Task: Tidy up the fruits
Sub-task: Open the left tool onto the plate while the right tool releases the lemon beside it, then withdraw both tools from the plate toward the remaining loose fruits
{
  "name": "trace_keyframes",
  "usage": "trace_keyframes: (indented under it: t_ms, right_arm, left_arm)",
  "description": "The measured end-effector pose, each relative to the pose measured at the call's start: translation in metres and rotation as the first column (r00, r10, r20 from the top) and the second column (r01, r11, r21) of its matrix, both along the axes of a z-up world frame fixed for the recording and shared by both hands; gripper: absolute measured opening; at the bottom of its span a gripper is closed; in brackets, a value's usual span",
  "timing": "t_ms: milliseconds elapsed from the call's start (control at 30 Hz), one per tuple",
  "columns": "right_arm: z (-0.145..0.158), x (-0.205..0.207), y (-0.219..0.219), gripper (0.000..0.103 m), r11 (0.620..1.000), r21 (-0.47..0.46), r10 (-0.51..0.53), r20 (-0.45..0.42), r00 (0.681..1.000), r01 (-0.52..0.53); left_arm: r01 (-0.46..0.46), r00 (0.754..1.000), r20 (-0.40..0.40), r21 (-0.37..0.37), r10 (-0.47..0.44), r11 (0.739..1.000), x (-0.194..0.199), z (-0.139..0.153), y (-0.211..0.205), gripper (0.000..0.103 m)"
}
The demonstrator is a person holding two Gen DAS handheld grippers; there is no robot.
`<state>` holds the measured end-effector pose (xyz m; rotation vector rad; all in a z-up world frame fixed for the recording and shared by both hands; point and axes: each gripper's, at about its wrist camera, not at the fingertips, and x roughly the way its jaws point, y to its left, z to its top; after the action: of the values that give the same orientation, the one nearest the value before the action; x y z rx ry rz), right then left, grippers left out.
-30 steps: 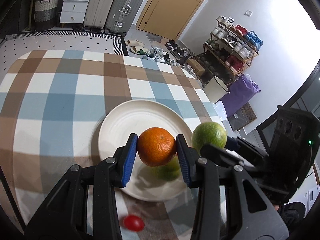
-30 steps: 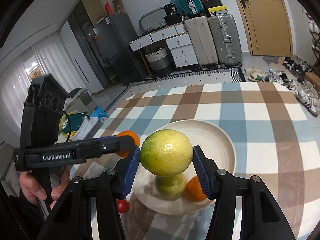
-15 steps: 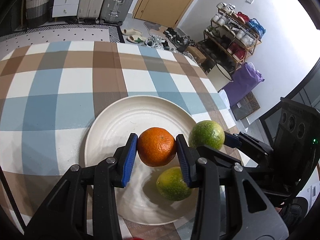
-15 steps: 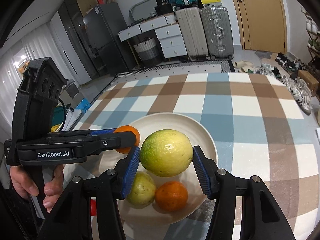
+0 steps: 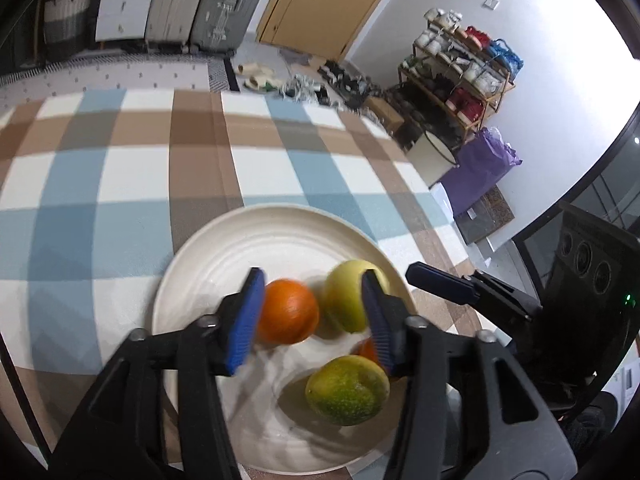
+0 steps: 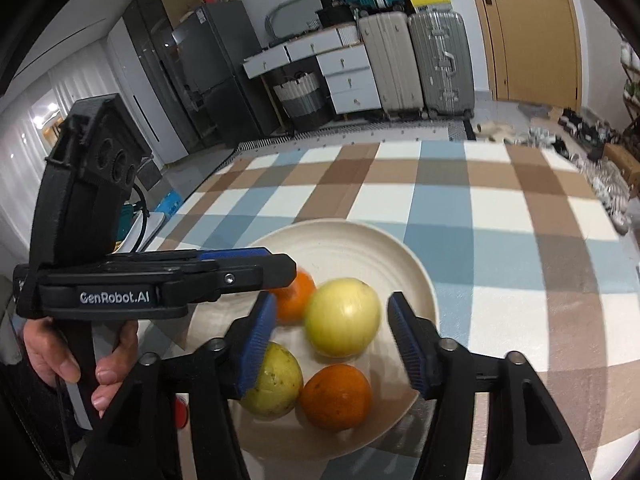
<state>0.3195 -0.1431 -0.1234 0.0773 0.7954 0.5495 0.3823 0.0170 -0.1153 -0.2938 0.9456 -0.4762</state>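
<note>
While both pairs of jaws stand apart over the dish, nothing is clamped in either. Low in the left wrist view, the left gripper (image 5: 312,312) frames an orange (image 5: 287,311) lying beside its left pad, with a pale yellow-green fruit (image 5: 352,295) just right of it. Nearer the lens sits a green citrus (image 5: 347,390), and a second orange (image 5: 366,350) peeks out behind the right finger. All four lie on the cream plate (image 5: 280,236). From the right wrist view, the right gripper (image 6: 332,330) brackets the pale fruit, gaps showing on both sides. Beyond spreads the checked cloth on the desk (image 6: 500,216). Farther back, at the top of the frame, stand suitcases (image 6: 416,64) and a wooden door (image 6: 532,28).
</note>
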Motion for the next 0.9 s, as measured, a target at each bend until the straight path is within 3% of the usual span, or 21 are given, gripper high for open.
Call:
trace_keyframes:
  t_ms: [200, 333, 500, 567, 733, 900]
  right_arm:
    - [0.015, -0.012, -0.012, 0.063, 0.999, 0.017, -0.028, 0.036, 0.999, 0.028]
    - [0.027, -0.024, -0.021, 0.063, 0.998, 0.05, -0.043, 0.046, 0.998, 0.041]
    - [0.042, -0.047, -0.024, 0.067, 0.998, 0.056, -0.045, 0.079, 0.996, 0.04]
    - [0.048, -0.056, -0.025, 0.068, 0.997, 0.076, -0.036, 0.088, 0.996, 0.029]
    - [0.065, -0.088, -0.022, 0.07, 0.996, 0.084, -0.015, 0.135, 0.991, 0.004]
    - [0.076, -0.12, -0.017, 0.08, 0.997, 0.074, -0.004, 0.178, 0.984, -0.01]
  left_arm:
    - [-0.031, 0.999, 0.02, -0.006, 0.031, 1.0, -0.014, 0.02, 0.01, 0.053]
    - [-0.061, 0.998, 0.018, -0.025, 0.062, 0.998, -0.03, 0.03, 0.022, 0.062]
    - [-0.093, 0.995, 0.047, 0.016, 0.092, 0.996, -0.058, 0.046, 0.03, 0.07]
    - [-0.13, 0.988, 0.087, 0.058, 0.125, 0.99, -0.075, 0.056, 0.033, 0.081]
    - [-0.184, 0.974, 0.15, 0.1, 0.168, 0.978, -0.116, 0.079, 0.038, 0.082]
    - [-0.214, 0.966, 0.173, 0.116, 0.193, 0.97, -0.148, 0.091, 0.043, 0.085]
